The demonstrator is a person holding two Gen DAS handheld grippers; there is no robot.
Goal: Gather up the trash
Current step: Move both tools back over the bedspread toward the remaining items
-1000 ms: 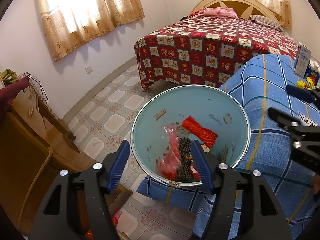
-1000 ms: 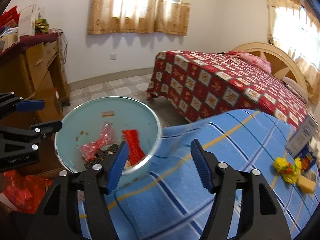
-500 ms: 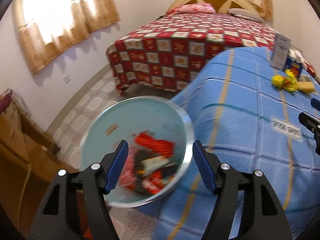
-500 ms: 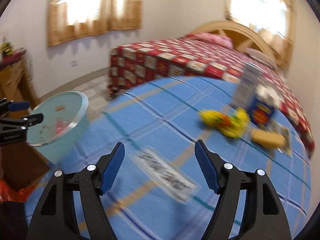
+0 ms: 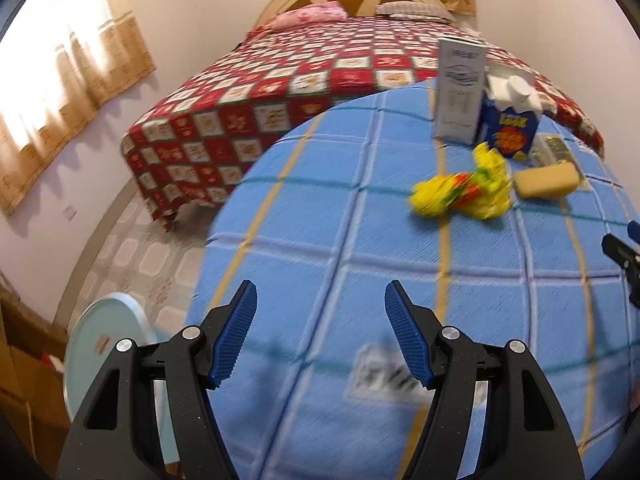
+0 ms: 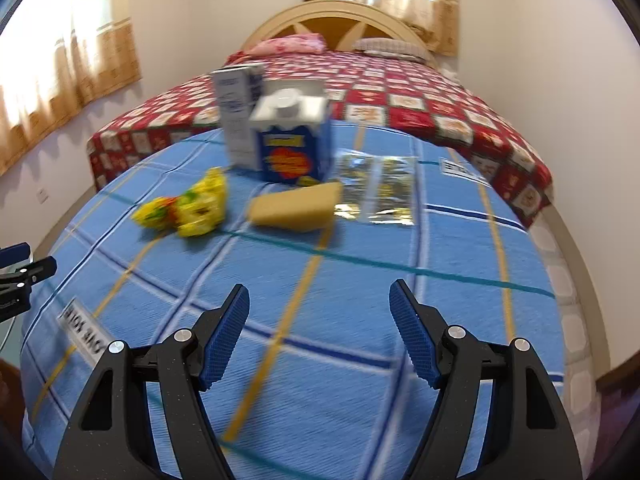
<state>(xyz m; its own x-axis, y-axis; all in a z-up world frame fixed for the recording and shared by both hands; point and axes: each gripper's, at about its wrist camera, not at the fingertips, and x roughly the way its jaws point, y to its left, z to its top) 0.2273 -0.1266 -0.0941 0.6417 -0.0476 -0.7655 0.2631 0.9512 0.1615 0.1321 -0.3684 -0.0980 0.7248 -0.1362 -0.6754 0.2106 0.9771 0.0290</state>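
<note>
Trash lies on a blue checked cloth [image 6: 360, 320]: a crumpled yellow wrapper [image 6: 188, 204], a yellow sponge [image 6: 296, 206], a blue carton [image 6: 294, 148], a tall white box [image 6: 236, 120] and flat foil packets [image 6: 376, 192]. My right gripper [image 6: 320, 292] hovers open over the bare cloth, short of these things. In the left wrist view my left gripper [image 5: 320, 292] is open and empty above the cloth's near part, with the wrapper [image 5: 464, 192] and sponge [image 5: 546, 180] far ahead on the right. The pale green bin [image 5: 100, 336] stands low at the left.
A bed with a red patterned cover [image 6: 420, 92] stands behind the blue cloth. Tiled floor [image 5: 132, 256] lies to the left, with wooden furniture [image 5: 24, 360] by the bin. Curtained windows line the walls. The right gripper's tips [image 5: 624, 240] show at the left wrist view's right edge.
Both grippers swung right, away from the bin and over the blue cloth. The bin slid to the left wrist view's lower left corner and left the right wrist view. The trash pile came closer.
</note>
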